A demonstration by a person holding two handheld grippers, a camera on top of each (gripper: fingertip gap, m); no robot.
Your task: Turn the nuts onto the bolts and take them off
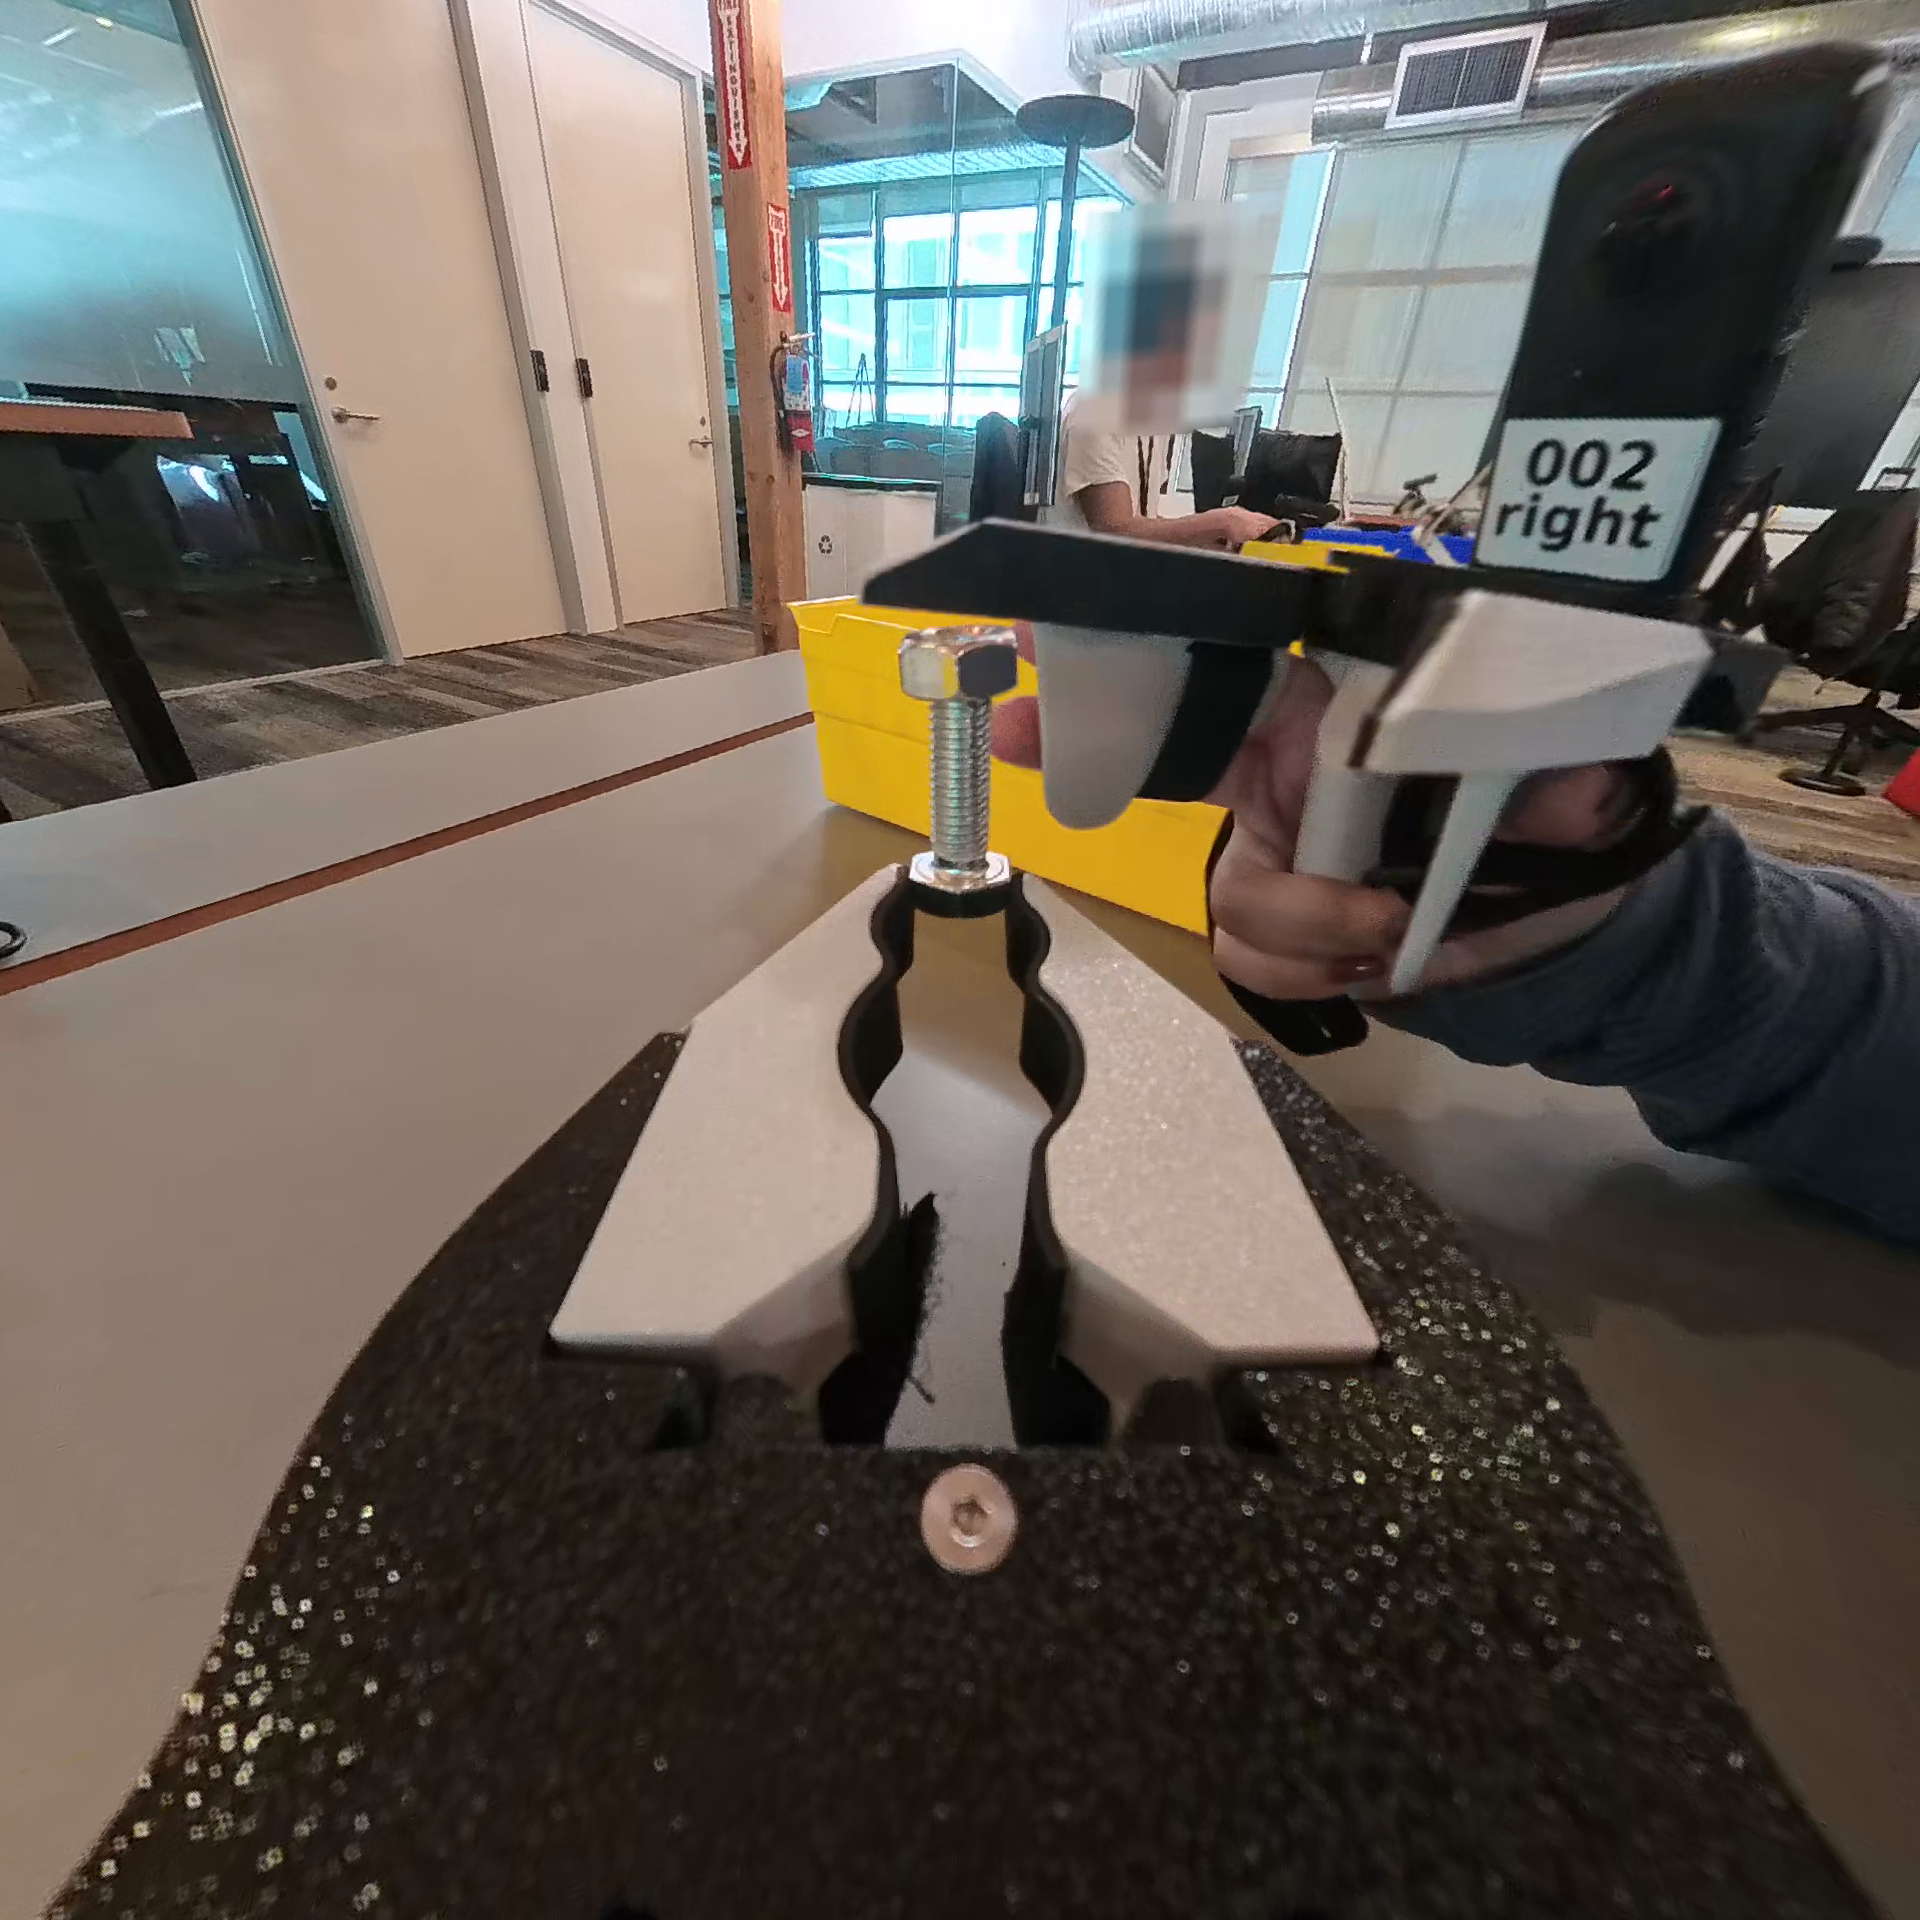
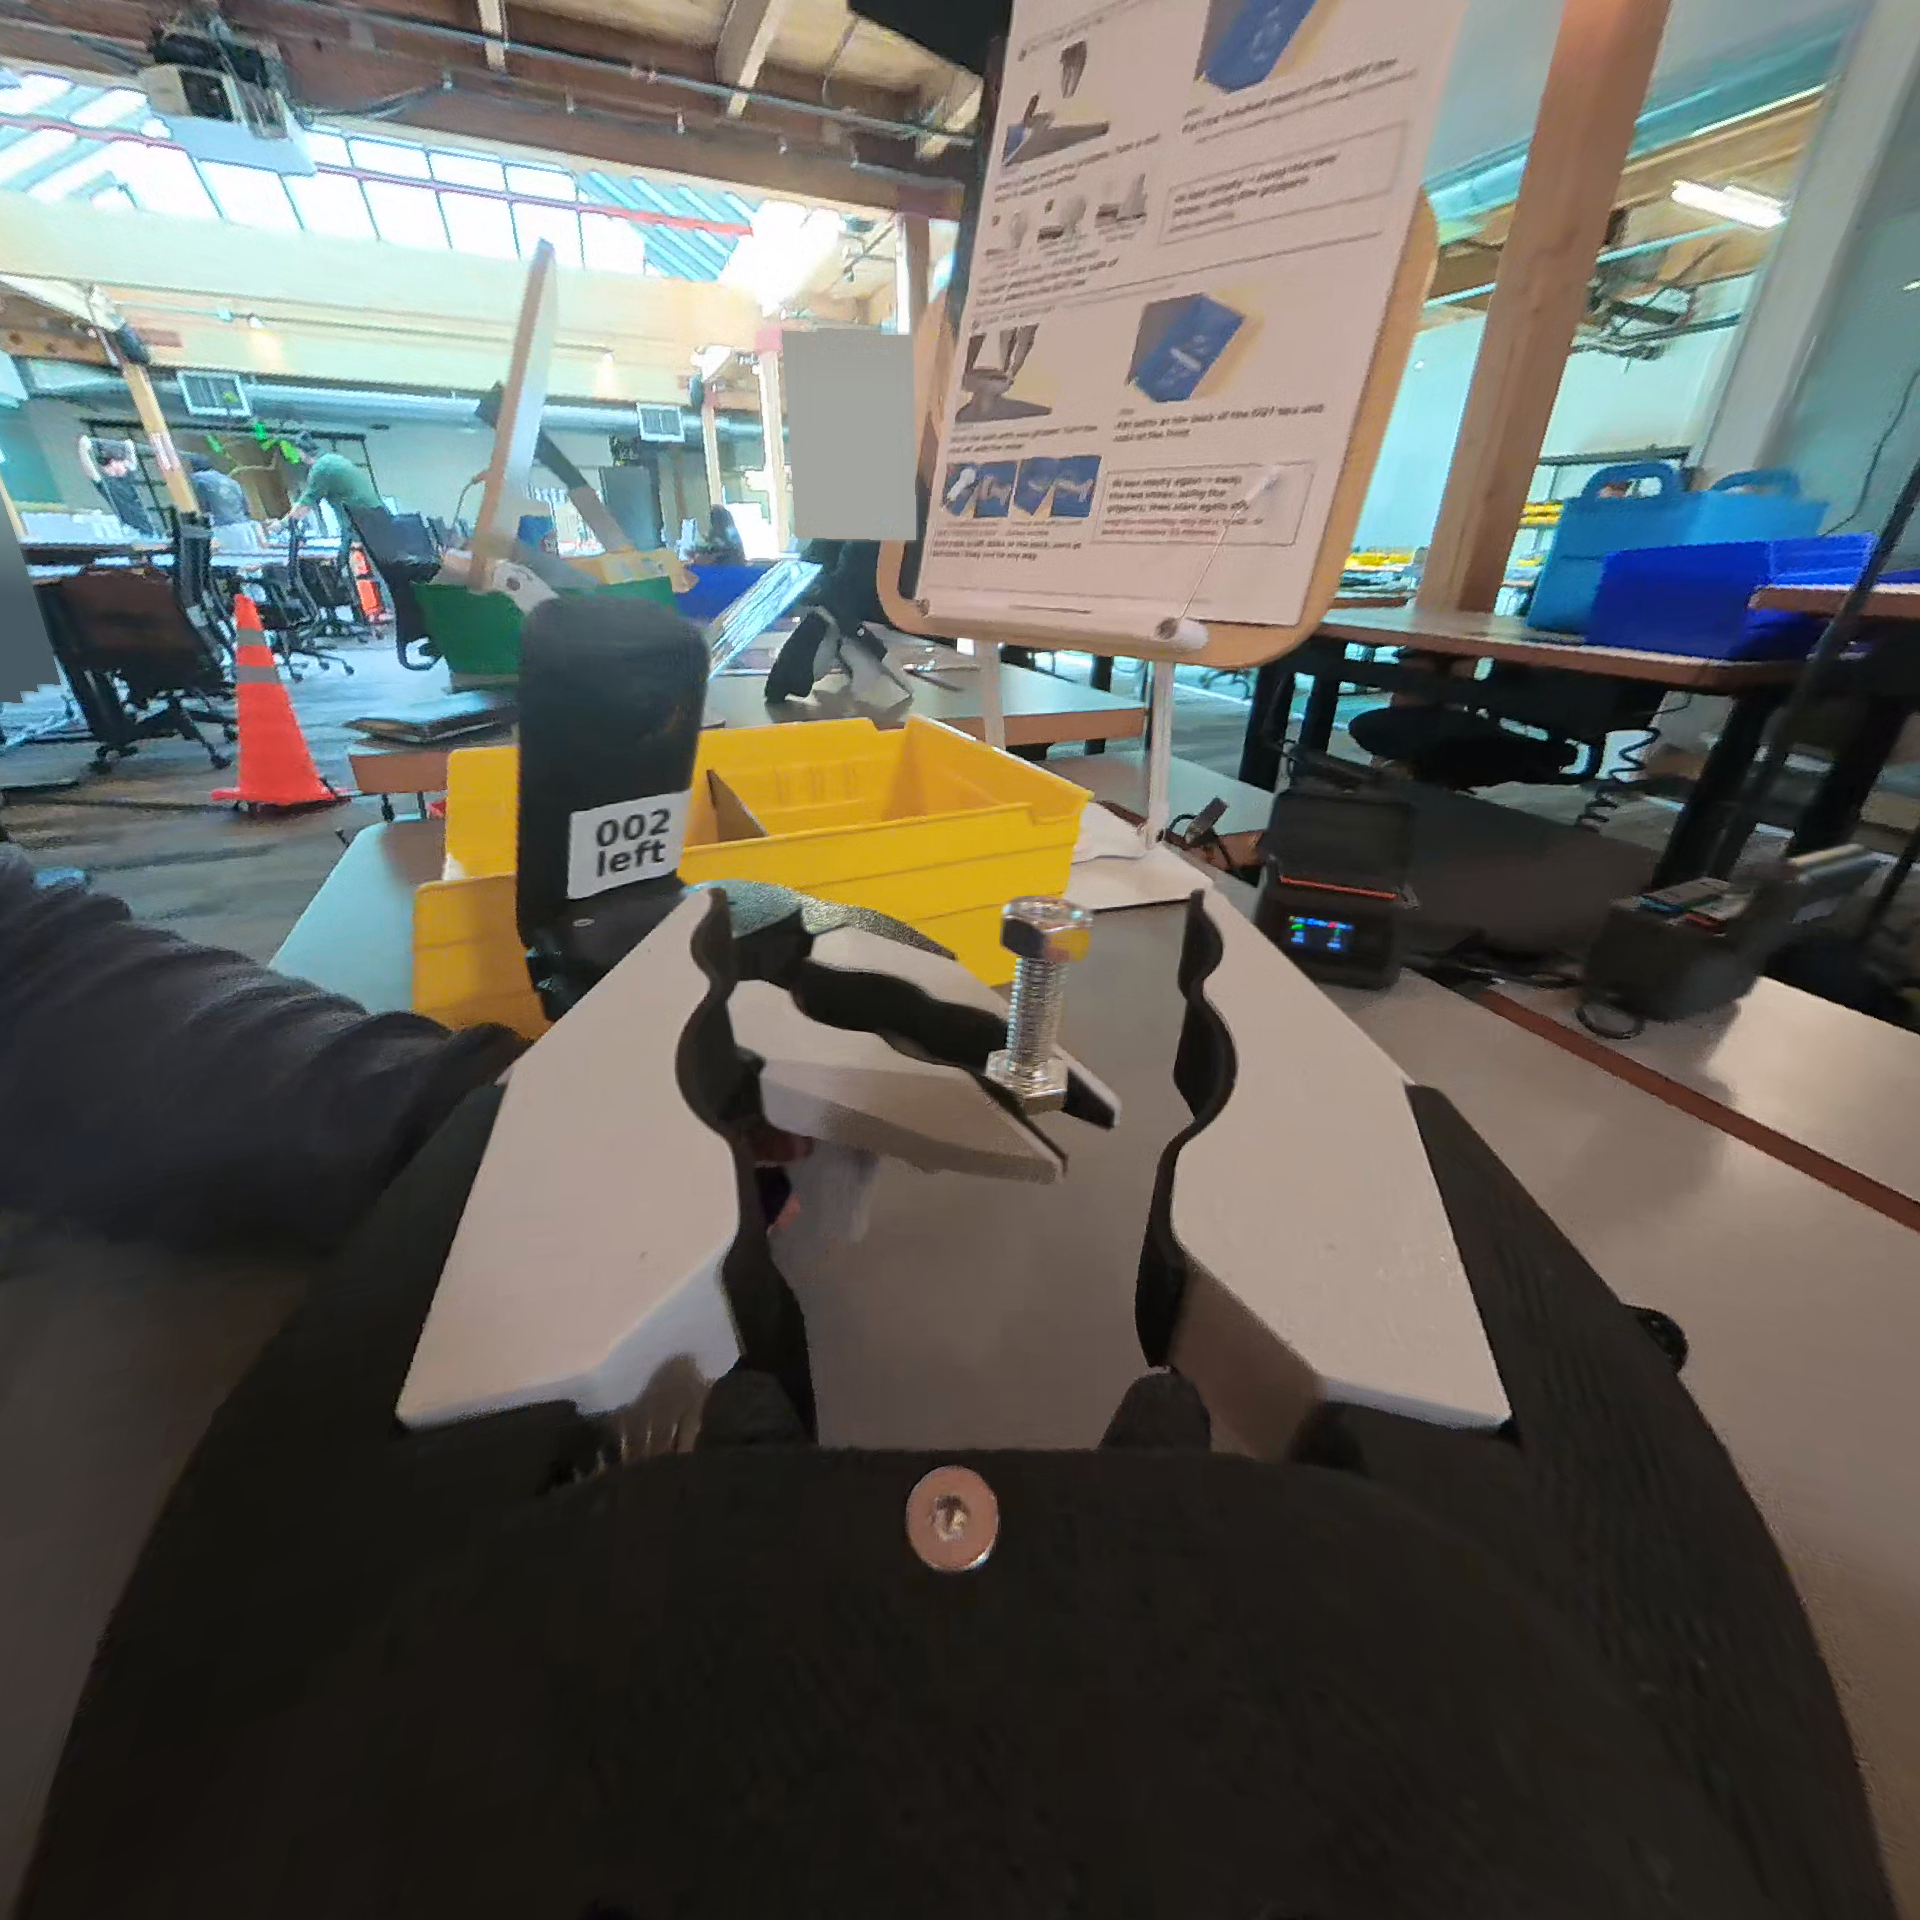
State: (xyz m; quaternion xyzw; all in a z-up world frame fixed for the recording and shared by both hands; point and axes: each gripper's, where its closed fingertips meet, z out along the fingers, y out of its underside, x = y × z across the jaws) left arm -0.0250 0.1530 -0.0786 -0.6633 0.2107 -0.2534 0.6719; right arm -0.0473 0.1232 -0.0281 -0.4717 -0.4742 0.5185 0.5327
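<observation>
Left tongs [image 1: 958, 902] pinch the nut [image 1: 960, 868] at their tips, bolt [image 1: 958, 764] standing head-up in it; right tongs [image 2: 951, 1049] wide, bolt between the fingers, untouched. Nut looks barely threaded on, maybe almost off; most turning seems left

Upright bolt [image 1: 957, 748], nut [image 1: 962, 871] apparently threaded.

The left wrist view sits low over the grey table [image 1: 312, 1039], looking along its own fingers at the upright bolt [image 1: 958, 774] close ahead, glass-walled offices beyond. The right wrist view faces roughly across it, toward the open workshop. Both share the bolt [image 2: 1039, 997] and the yellow bin [image 2: 883, 831].
</observation>
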